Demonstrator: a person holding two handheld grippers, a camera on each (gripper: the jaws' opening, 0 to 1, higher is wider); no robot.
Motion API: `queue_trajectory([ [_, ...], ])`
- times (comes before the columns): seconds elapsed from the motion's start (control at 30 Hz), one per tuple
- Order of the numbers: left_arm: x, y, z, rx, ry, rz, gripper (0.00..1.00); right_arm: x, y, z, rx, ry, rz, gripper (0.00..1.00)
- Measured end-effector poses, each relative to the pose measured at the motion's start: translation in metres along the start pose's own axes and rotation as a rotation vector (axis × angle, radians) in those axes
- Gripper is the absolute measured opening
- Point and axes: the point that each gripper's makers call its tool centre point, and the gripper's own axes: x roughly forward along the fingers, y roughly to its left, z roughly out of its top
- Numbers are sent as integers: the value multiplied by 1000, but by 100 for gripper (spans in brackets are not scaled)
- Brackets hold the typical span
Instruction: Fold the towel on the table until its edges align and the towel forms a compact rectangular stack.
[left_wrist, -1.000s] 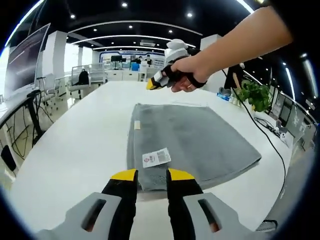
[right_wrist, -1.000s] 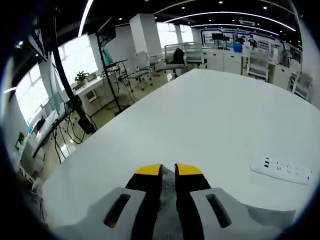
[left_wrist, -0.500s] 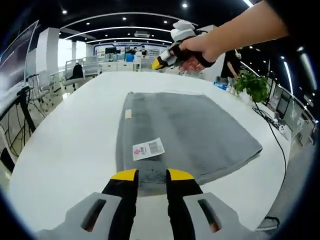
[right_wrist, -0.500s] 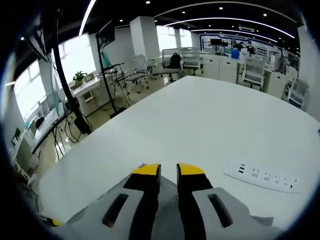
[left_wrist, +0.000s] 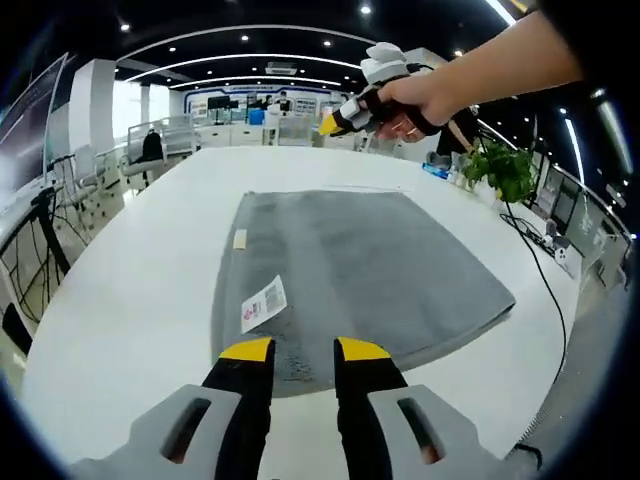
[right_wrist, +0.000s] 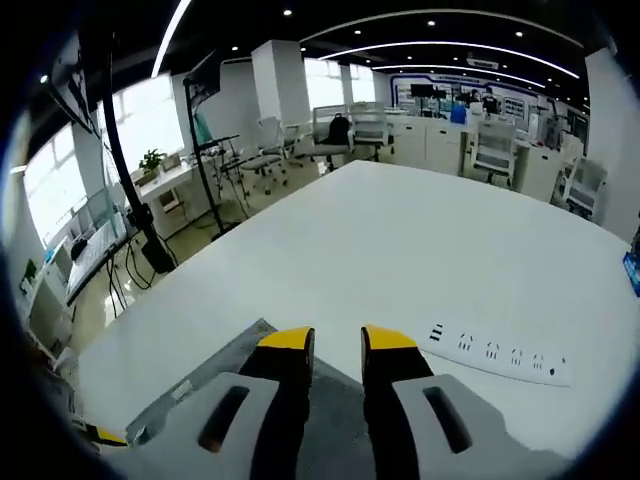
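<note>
A grey towel (left_wrist: 370, 260) lies flat in a folded rectangle on the white table (left_wrist: 130, 290), with a white label (left_wrist: 262, 303) near its left edge. My left gripper (left_wrist: 303, 350) is at the towel's near edge, jaws apart over the hem. A hand holds my right gripper (left_wrist: 335, 122) in the air above the towel's far edge. In the right gripper view, my right gripper (right_wrist: 338, 340) hovers with its jaws slightly apart over the towel's corner (right_wrist: 185, 385), gripping nothing.
A white power strip (right_wrist: 500, 352) lies on the table (right_wrist: 400, 250) beyond the towel. A potted plant (left_wrist: 505, 170) and a black cable (left_wrist: 540, 270) sit along the table's right side. Office chairs and desks stand past the table's edges.
My right gripper's jaws have spread, letting go of the towel, and it has lifted off the far edge. The left gripper view has shifted slightly; the towel lies flat.
</note>
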Motion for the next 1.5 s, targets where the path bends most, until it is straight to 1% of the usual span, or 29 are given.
queue_trajectory([
  [0.07, -2, -8, 6, 8, -12, -7, 24, -5, -3, -1, 5, -5, -2, 21],
  [0.17, -3, -11, 13, 15, -33, -3, 25, -13, -9, -3, 7, -13, -3, 23],
  [0.33, -3, -18, 20, 25, -45, -8, 27, -26, -21, -6, 16, -19, -5, 26],
  [0.43, -2, -27, 25, 37, -49, -19, 29, -36, -27, -13, 16, -12, 0, 29],
  [0.5, -3, -37, 31, 51, -54, -21, 32, -40, -32, -15, 12, -11, 1, 30],
  [0.53, -3, -40, 33, 50, -54, -22, 33, -47, -35, -18, 12, -10, 2, 31],
  [0.63, -1, -54, 35, 48, -57, -30, 35, -55, -42, -21, 7, -8, 1, 33],
  [0.7, -1, -64, 36, 59, -53, -40, 36, -65, -50, -25, 16, -12, -1, 34],
  [0.77, 1, -73, 37, 68, -49, -52, 37, -70, -58, -28, 24, -14, -8, 34],
  [0.8, 2, -77, 37, 72, -47, -57, 37, -75, -64, -31, 29, -14, -12, 34],
  [0.83, 2, -86, 39, 83, -49, -64, 38, -79, -68, -33, 32, -15, -14, 35],
  [0.9, 2, -94, 41, 95, -50, -73, 38, -83, -80, -35, 41, -17, -21, 35],
  [1.03, 5, -114, 48, 112, -56, -91, 39, -99, -93, -45, 53, -14, -35, 35],
  [1.13, 5, -129, 52, 115, -59, -104, 39, -107, -103, -49, 61, -14, -41, 35],
  [1.23, 7, -145, 53, 119, -51, -129, 40, -114, -110, -56, 59, -7, -44, 35],
  [1.33, 10, -159, 52, 131, -41, -154, 40, -116, -116, -60, 59, -2, -44, 35],
  [1.37, 11, -166, 50, 139, -35, -162, 40, -117, -118, -63, 58, 0, -43, 35],
  [1.5, 12, -184, 48, 150, -32, -178, 40, -123, -124, -71, 52, 11, -43, 35],
])
